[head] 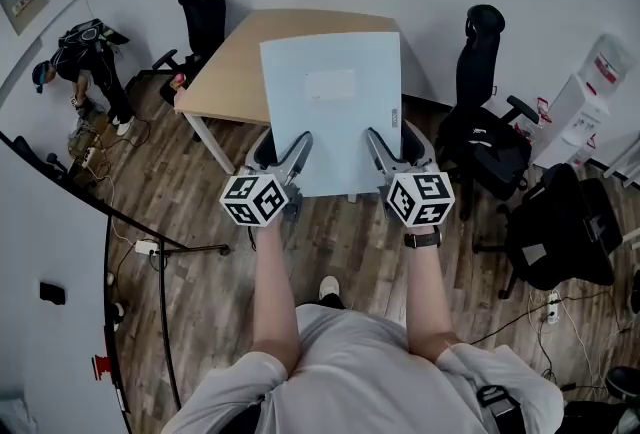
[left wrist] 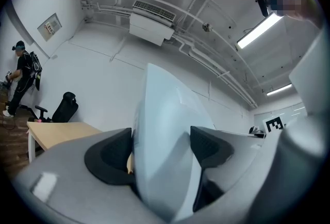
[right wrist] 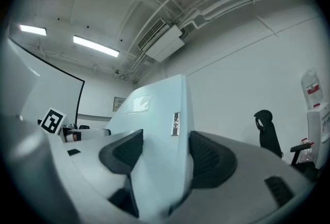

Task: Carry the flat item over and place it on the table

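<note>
- Both bare forearms reach straight forward, roughly parallel, with a watch (head: pixel 423 239) on the right wrist.
- The left gripper (head: pixel 294 154) has its jaws clamped on the near-left edge of the flat item (head: pixel 335 112). In the left gripper view the dark pads press both faces of the pale blue panel (left wrist: pixel 165 135).
- The right gripper (head: pixel 381 150) is clamped the same way on the near-right edge. Its own view shows the panel (right wrist: pixel 154 130) pinched between the pads, with a small label strip (right wrist: pixel 176 124) on the side edge.
- The flat item is held in the air between the two grippers. Its near edge is over the wood floor (head: pixel 330 242), and its far part overlaps the light wooden counter (head: pixel 225 72) in the head view.
- The counter's left half is bare.
- A black chair (head: pixel 203 17) stands at the counter's far-left corner, and another black chair (head: pixel 480 52) stands just right of the counter, near the item's right edge.
- A person (head: pixel 85 62) stands well apart at the far left wall.
</note>
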`<state>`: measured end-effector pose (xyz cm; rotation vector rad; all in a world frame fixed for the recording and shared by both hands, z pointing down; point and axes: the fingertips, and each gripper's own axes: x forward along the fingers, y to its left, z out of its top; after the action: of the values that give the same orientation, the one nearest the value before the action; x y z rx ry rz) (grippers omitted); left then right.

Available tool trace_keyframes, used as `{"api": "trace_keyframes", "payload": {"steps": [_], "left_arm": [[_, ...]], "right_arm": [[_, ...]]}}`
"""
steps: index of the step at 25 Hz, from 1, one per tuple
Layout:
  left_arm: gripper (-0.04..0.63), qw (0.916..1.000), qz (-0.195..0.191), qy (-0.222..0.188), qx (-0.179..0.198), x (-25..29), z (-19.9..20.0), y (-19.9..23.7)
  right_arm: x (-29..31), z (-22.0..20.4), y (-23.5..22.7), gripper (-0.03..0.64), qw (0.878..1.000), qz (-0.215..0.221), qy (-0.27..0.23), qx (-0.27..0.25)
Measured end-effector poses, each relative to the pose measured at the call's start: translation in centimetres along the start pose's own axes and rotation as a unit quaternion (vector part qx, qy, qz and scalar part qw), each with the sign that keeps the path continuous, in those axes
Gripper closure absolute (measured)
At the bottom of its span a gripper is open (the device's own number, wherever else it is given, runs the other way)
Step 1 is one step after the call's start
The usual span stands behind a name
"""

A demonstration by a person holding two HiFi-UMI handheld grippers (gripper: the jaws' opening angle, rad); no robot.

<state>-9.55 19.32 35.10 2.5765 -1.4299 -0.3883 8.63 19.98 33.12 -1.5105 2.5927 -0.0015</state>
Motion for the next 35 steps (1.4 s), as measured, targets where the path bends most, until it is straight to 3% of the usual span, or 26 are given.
{"api": "trace_keyframes", "payload": {"steps": [7,14,21,30,35], "left_arm": [[0.245,0.9999,0.016,0.0,-0.003,5.4,0.5,7.7],[0.245,0.9997,0.014,0.016,-0.014,10.2,-0.6,12.8],[0.245,0.9993,0.027,0.027,-0.006,18.9,-3.1,14.9],[0.245,0.997,0.075,0.016,0.014,31.3,-2.2,19.7],[0.245,0.9949,0.096,0.026,0.011,35.9,-3.9,21.4]], "right_arm": [[9.6,-1.7,-1.4,0.334,1.0,-0.011,0.008,-0.004],[15.6,-3.9,-3.5,0.334,0.999,-0.022,0.025,0.003],[21.4,-6.2,-11.2,0.334,0.999,-0.018,0.03,0.019],[33.4,-6.3,-20.4,0.334,0.998,0.036,0.024,0.04],[37.2,-8.2,-24.4,0.334,0.996,0.051,0.038,0.055]]}}
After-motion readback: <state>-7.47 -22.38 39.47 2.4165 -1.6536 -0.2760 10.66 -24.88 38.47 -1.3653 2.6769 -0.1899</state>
